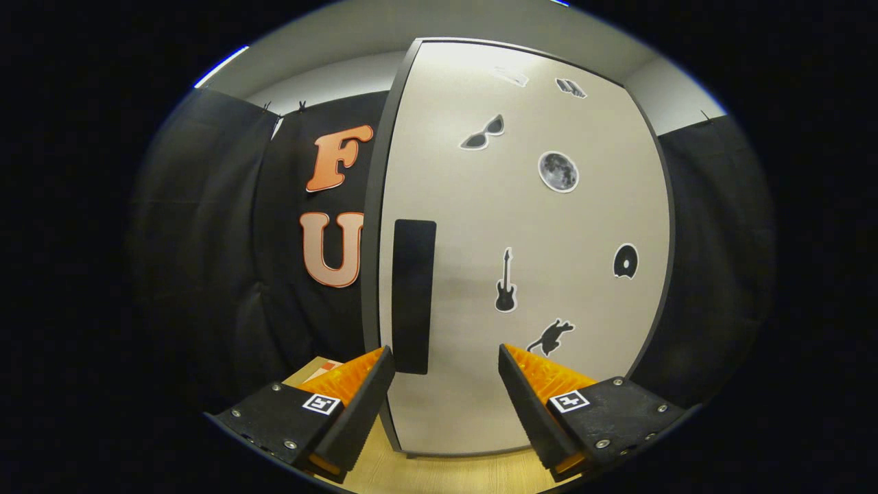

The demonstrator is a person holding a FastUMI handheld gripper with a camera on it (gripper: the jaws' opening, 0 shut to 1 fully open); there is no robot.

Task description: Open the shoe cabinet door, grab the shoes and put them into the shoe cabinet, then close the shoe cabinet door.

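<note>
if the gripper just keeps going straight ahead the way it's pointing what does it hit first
Most likely the shoe cabinet door, which is shut and stands right ahead of the open gripper. The line runs to the pale panel just beside the black handle, though how far off it is remains unclear.

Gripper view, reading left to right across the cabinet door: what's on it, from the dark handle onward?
Between the open gripper fingers stands the cabinet door: black handle → sunglasses sticker → guitar sticker → moon sticker → disc sticker.

Black cloth walls (pixel 206 274), pale ceiling (pixel 411 41), light wooden floor (pixel 439 473).
</note>
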